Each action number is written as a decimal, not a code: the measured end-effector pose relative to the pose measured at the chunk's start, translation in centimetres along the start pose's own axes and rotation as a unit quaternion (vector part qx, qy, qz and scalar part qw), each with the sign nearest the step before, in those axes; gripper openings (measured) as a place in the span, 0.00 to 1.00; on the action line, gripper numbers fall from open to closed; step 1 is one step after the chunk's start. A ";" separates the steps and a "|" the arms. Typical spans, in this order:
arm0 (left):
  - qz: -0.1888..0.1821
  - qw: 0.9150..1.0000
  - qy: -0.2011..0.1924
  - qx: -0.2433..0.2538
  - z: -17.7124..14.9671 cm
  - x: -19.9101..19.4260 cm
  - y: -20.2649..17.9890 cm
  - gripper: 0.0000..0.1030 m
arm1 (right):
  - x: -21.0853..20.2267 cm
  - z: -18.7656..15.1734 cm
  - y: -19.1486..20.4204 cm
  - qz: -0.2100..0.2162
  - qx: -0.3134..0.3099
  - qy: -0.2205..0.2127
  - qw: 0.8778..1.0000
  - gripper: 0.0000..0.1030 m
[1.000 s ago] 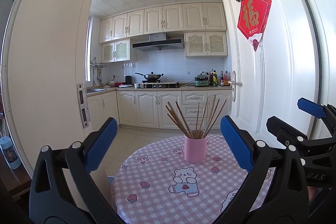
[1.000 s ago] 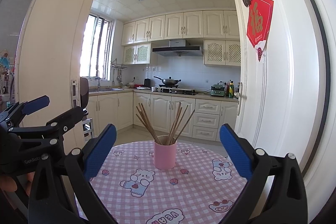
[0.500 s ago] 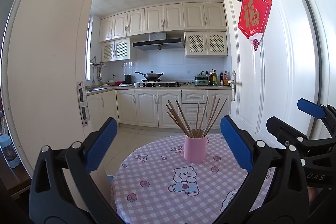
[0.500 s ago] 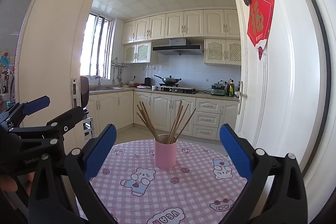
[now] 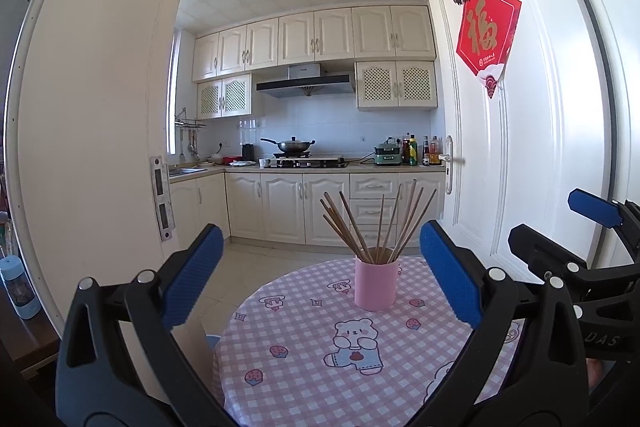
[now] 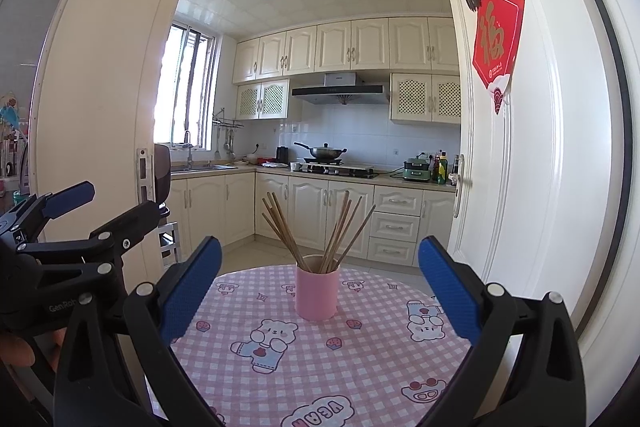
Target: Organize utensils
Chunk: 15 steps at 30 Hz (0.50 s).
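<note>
A pink cup [image 5: 376,283] [image 6: 317,291] stands upright on a round table with a pink checked cloth [image 5: 304,359] [image 6: 360,367]. Several wooden chopsticks [image 5: 374,223] [image 6: 320,231] fan out of it. My left gripper [image 5: 320,275] is held above the table's near side, open, with nothing between its blue pads; the cup shows between them, farther off. My right gripper [image 6: 320,287] is open too, likewise short of the cup. Each gripper appears at the edge of the other's view: the right one [image 5: 580,247], the left one [image 6: 72,223].
A white door [image 5: 500,167] with a red paper sign [image 5: 486,35] stands open just right of the table. A door frame [image 5: 120,147] rises at the left. Behind lies a kitchen with cabinets, a wok on a stove [image 5: 294,147] and bottles on the counter.
Both views have shifted only slightly; the cup sits a touch higher in the frames. Both grippers stay open and empty.
</note>
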<state>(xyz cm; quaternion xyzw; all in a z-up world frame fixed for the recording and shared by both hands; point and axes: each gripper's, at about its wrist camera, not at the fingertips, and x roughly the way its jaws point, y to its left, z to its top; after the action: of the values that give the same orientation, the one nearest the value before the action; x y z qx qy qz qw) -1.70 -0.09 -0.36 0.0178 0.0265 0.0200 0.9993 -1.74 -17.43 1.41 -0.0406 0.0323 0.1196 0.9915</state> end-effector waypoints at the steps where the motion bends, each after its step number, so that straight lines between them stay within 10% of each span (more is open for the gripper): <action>1: 0.000 1.000 0.001 0.000 0.0 0.0 0.0 0.94 | 0.0 0.0 0.0 0.000 0.000 0.001 1.000 0.92; 15: 0.003 1.000 0.007 0.001 -0.1 0.6 -0.6 0.94 | 0.4 -0.3 -0.1 0.000 0.002 0.005 1.000 0.92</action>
<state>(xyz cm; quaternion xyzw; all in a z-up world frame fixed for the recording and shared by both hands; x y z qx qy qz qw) -1.12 -0.62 -0.50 0.0190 0.0337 0.0229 0.9990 -1.32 -17.50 1.05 -0.0391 0.0381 0.1195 0.9913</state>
